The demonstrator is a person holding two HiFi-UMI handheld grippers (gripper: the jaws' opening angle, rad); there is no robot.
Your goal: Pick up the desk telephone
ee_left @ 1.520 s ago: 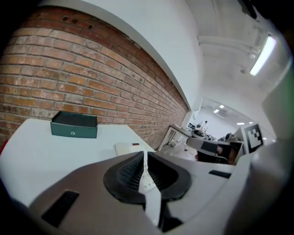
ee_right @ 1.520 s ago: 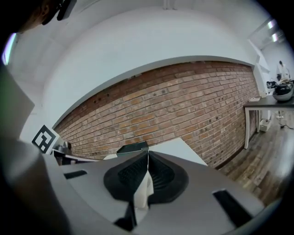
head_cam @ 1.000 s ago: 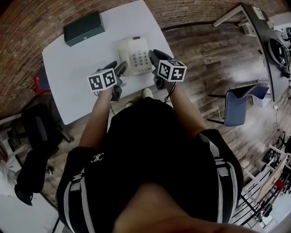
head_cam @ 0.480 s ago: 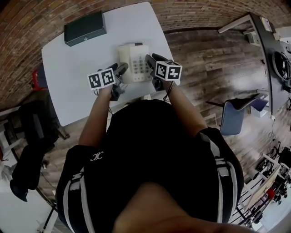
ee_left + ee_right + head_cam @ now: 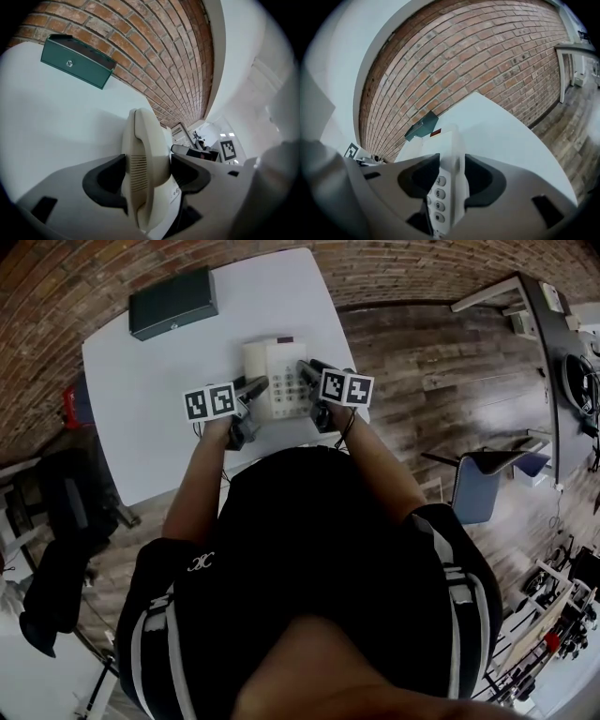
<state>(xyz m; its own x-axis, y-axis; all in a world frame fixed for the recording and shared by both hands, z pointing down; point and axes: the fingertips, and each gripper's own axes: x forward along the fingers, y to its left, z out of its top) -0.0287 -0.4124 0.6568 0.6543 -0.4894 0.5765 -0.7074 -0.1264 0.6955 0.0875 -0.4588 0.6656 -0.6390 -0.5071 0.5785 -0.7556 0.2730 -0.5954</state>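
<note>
The cream desk telephone (image 5: 275,381) rests on the white table (image 5: 141,418), keypad up. My left gripper (image 5: 253,388) is at its left side. In the left gripper view the handset (image 5: 143,154) stands between the opening jaws with little room either side. My right gripper (image 5: 307,371) is at the phone's right side. In the right gripper view the phone's thin right edge (image 5: 457,168) lies between its opening jaws, with the keypad (image 5: 437,193) just left of it. I see neither gripper pressing on the phone.
A dark green box (image 5: 173,301) lies at the table's far left, beyond the phone. A brick wall (image 5: 487,61) backs the table. A blue-seated chair (image 5: 473,488) stands on the wood floor to the right. A black chair (image 5: 70,512) stands at the left.
Both grippers have come down with the phone. It looks smaller now and lies closer to the table's near edge. The right gripper's cube has dropped beside the keypad.
</note>
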